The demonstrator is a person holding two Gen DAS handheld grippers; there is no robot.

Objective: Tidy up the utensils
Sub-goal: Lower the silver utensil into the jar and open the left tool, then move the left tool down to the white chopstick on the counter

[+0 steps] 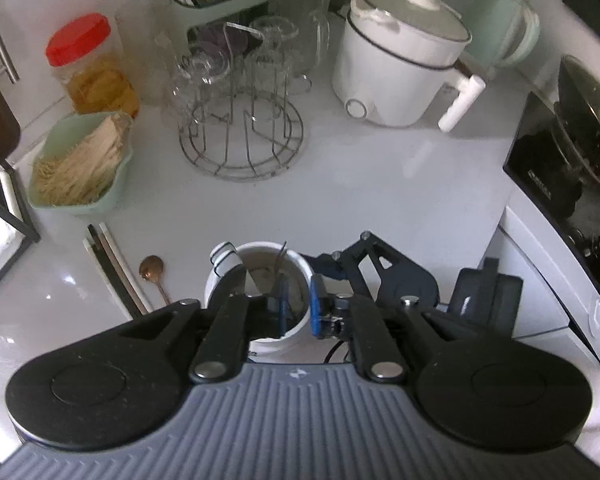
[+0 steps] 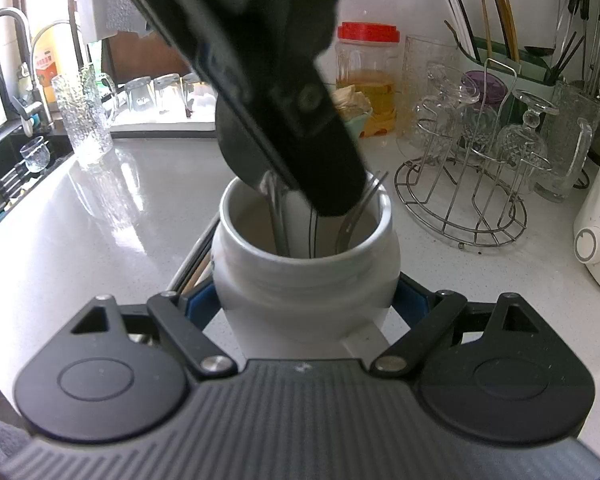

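Right tool [image 2: 306,304]: gripping the white jar [image 2: 306,280] low on its body, one blue pad pressing on each side; the jar is standing upright on the tabletop [image 2: 100,220].
Left tool [image 1: 298,308]: hanging over the jar's mouth and pointing steeply down; its jaws are standing slightly apart, one blue pad lying inside the rim and the other outside it. No utensil is showing pressed between the pads.
White jar, left view [image 1: 260,280]: sitting directly under the left tool, with the right tool [image 1: 332,266] reaching in from the right side.
Jar contents: a metal fork [image 2: 360,208] and other thin metal handles are leaning against the inner wall; the left tool's arm is covering their tops in the right wrist view.
Loose utensils: a copper spoon [image 1: 153,272] and a bundle of chopsticks [image 1: 112,268] are lying flat on the tabletop just left of the jar.
Wire glass rack [image 1: 240,140]: standing beyond the jar, carrying upturned glasses.
Green bowl [image 1: 80,164]: sitting at the left, holding pale sticks.
Red-lidded jar [image 1: 88,68]: standing behind the green bowl.
White cooker [image 1: 400,60]: standing at the far right of the tabletop.
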